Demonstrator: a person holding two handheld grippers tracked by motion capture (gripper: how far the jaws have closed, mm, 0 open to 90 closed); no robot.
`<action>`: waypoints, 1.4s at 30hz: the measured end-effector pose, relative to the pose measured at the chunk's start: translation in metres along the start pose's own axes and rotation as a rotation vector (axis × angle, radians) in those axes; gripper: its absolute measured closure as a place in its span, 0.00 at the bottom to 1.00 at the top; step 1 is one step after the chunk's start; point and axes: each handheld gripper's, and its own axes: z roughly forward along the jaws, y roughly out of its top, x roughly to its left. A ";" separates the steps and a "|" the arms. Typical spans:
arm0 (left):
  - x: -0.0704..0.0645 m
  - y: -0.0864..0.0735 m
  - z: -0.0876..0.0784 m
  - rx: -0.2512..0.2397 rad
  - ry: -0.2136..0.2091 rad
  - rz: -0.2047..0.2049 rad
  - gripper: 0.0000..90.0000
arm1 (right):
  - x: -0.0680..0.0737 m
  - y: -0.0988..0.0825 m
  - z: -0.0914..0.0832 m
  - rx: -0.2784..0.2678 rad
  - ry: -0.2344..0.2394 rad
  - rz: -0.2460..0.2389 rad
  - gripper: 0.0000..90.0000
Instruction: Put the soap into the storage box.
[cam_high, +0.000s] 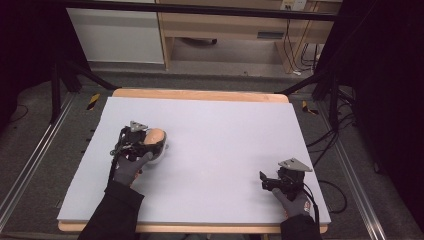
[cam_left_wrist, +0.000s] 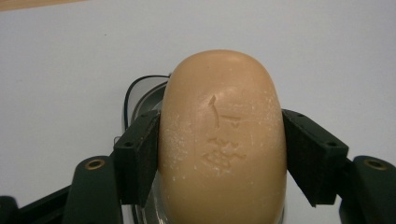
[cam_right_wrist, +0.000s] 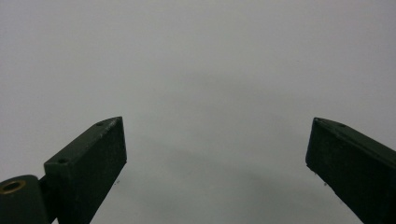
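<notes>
A tan oval bar of soap (cam_left_wrist: 222, 140) with a stamped mark on its face sits between the jaws of my left gripper (cam_left_wrist: 222, 158), which is shut on its two long sides. Under the soap lies a clear dish (cam_left_wrist: 142, 98) with a dark rim. From above, the soap (cam_high: 155, 135) and left gripper (cam_high: 149, 141) are at the table's left middle. My right gripper (cam_high: 264, 180) rests near the front right of the table, and its jaws (cam_right_wrist: 217, 161) stand wide apart over bare grey surface with nothing between them.
The table is a pale grey mat (cam_high: 215, 145) on a wooden board (cam_high: 200, 94). Dark frame rails (cam_high: 30, 165) run along both sides, with cables (cam_high: 325, 145) on the floor to the right and a wooden bench (cam_high: 225, 25) beyond the far edge.
</notes>
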 end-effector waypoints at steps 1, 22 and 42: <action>0.000 0.000 0.001 0.003 0.003 0.000 0.36 | 0.000 0.000 0.000 0.000 0.000 0.000 0.06; 0.003 -0.005 0.010 0.039 0.028 0.011 0.36 | 0.000 0.000 0.001 0.003 0.003 -0.001 0.06; 0.002 -0.007 0.011 0.020 0.036 0.007 0.33 | 0.001 0.000 0.000 0.006 0.004 -0.003 0.06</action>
